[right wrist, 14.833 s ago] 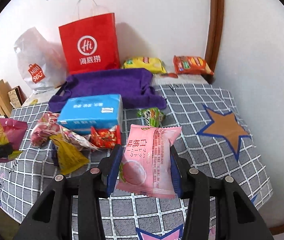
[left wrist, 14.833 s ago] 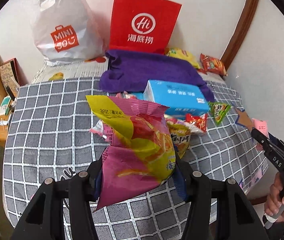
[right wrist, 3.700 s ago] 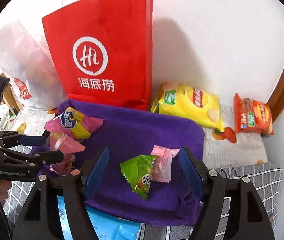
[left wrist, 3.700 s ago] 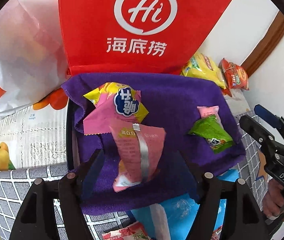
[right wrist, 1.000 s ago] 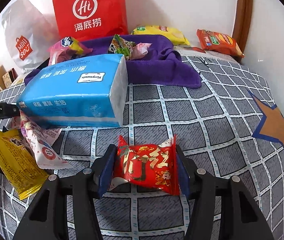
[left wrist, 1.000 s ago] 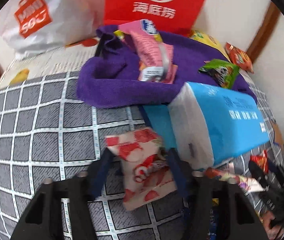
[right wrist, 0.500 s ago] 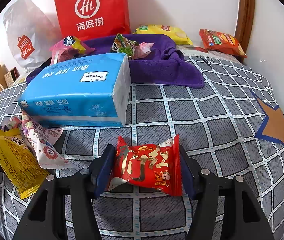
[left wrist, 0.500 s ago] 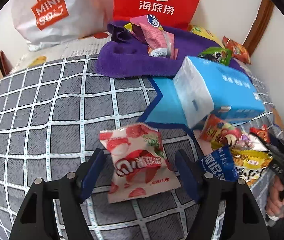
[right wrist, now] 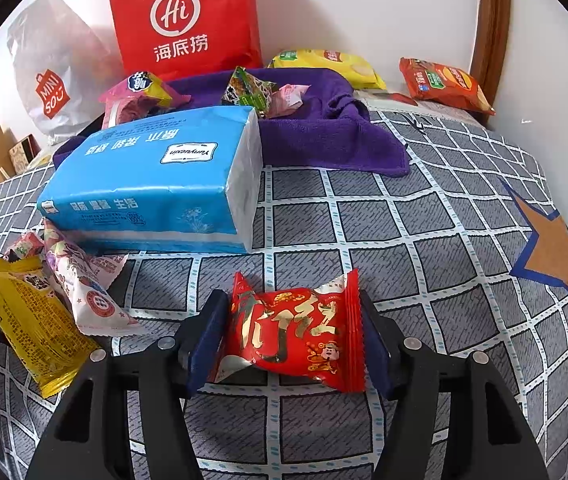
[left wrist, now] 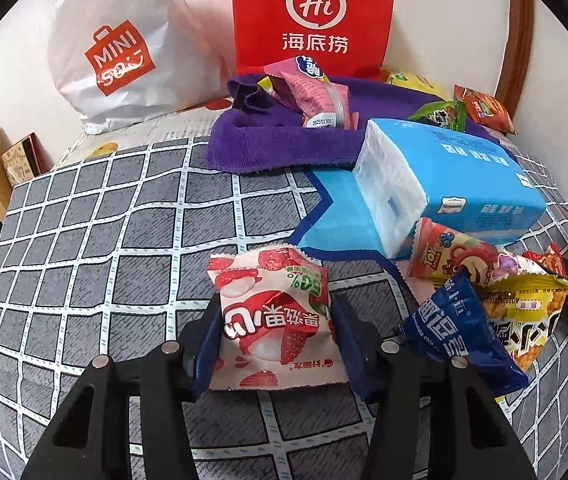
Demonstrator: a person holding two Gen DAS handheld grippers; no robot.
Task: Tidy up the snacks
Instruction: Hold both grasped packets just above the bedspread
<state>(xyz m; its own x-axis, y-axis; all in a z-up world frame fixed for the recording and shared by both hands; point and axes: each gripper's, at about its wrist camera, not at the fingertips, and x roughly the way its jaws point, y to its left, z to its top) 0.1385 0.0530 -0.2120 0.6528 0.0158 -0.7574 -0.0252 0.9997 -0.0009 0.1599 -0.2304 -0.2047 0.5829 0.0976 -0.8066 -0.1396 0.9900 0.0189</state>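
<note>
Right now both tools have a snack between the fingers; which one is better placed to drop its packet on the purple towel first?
Probably the right tool. Its red packet faces open tablecloth up to the purple towel; from the left tool the blue tissue pack crowds part of the way.

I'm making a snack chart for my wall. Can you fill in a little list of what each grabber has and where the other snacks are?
left gripper: shut on strawberry snack
right gripper: shut on red snack
purple towel: pink packets and green packet lie on it
blue tissue pack: on the checked cloth, in front of the towel
beside tissue pack: yellow packet, dark blue packet
back wall: red bag, white bag
</note>
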